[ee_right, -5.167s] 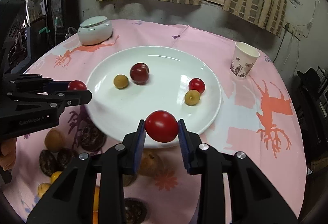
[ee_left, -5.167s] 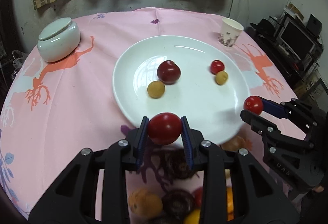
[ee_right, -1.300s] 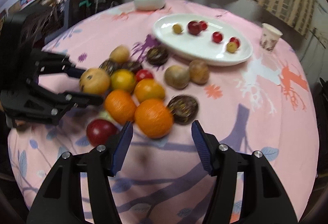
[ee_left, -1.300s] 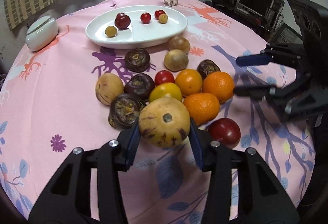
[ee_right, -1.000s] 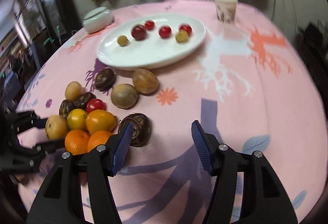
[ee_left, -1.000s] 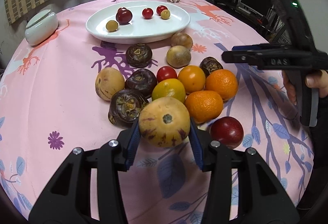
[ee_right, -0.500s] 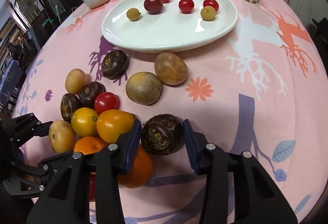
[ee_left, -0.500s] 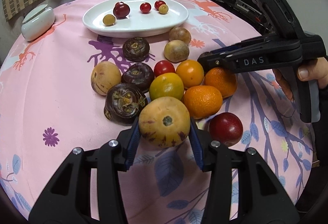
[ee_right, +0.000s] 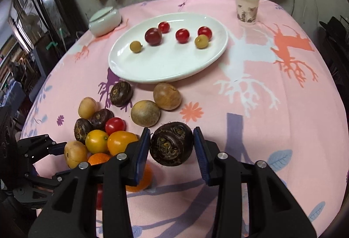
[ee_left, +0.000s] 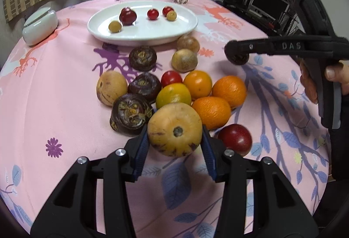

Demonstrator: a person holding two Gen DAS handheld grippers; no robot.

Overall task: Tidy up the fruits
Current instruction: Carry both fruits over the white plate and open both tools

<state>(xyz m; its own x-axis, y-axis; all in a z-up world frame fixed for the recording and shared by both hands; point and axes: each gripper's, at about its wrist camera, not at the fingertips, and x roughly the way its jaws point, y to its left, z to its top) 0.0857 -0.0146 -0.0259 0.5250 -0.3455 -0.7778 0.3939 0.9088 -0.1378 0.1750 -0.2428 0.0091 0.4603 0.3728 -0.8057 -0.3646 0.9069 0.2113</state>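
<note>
**Both tools loaded, plate waiting at the far side**

Your left tool (ee_left: pixel 175 152) is clamped on a tan, speckled round fruit (ee_left: pixel 175 129), its blue pads pressed against both flanks, at the near edge of the fruit cluster on the desk (ee_left: pixel 54 107). Just beyond that fruit lie a yellow citrus (ee_left: pixel 173 95), two oranges (ee_left: pixel 211 112) (ee_left: pixel 229 90) and a smaller orange fruit (ee_left: pixel 197 84). To its left sit two dark, wrinkled fruits (ee_left: pixel 130 114) (ee_left: pixel 144 87) and a tan one (ee_left: pixel 112 87). A cherry tomato (ee_left: pixel 171 78) shows in the middle of the group, and a dark red plum (ee_left: pixel 235 139) lies just right of your left tool.

Your right tool (ee_right: pixel 172 149) has just been closing, and its pads now grip a dark, wrinkled fruit (ee_right: pixel 171 146) on both sides. In the left wrist view that fruit sits clear of the cloth, with your hand (ee_left: pixel 322 83) on the handle at the right edge.

Nearer the plate, one more dark fruit (ee_right: pixel 121 93) and two brown round fruits (ee_right: pixel 145 116) (ee_right: pixel 167 96) rest on the pink cloth, the brown pair touching each other.

The white plate (ee_right: pixel 170 68) stands at the far side of the desk and carries three cherry tomatoes (ee_right: pixel 163 26) (ee_right: pixel 182 35) (ee_right: pixel 204 31), a dark red plum (ee_right: pixel 153 36) and two small yellowish fruits (ee_right: pixel 135 46) (ee_right: pixel 201 41). A paper cup (ee_right: pixel 246 8) stands to its right, and a lidded white bowl (ee_right: pixel 104 21) to its left.
</note>
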